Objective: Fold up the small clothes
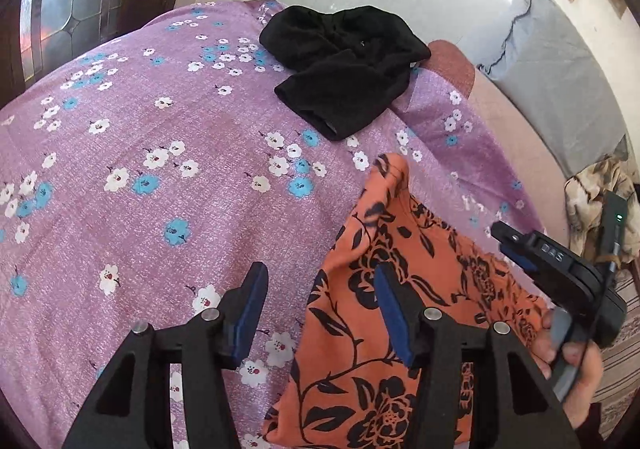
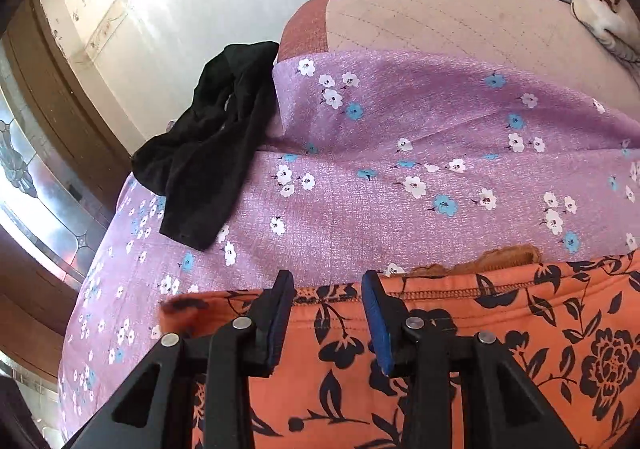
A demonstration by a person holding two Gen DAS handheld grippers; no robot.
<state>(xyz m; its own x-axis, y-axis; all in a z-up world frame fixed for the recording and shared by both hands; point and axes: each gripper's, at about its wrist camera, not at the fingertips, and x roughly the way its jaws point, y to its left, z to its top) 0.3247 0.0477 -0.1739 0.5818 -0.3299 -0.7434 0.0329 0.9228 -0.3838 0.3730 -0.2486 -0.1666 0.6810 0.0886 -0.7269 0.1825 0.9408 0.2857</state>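
Observation:
An orange garment with a black flower print [image 1: 384,333] lies on the purple flowered bedsheet [image 1: 140,153]. My left gripper [image 1: 320,289] is open over its left edge; the cloth lies under the right finger [image 1: 394,313] and the left finger is over bare sheet. My right gripper [image 2: 328,301] is open over the same garment [image 2: 500,345], just short of its stitched hem. The right gripper also shows in the left wrist view [image 1: 560,273], held in a hand beyond the garment. A crumpled black garment [image 1: 344,69] lies farther back, and shows in the right wrist view [image 2: 216,145].
A grey pillow [image 1: 560,89] lies against the white wall on the right. A bare pink mattress [image 2: 440,21] shows beyond the sheet's far edge. A patterned cloth [image 1: 600,201] sits at the far right. A stained-glass door [image 1: 68,9] stands to the left.

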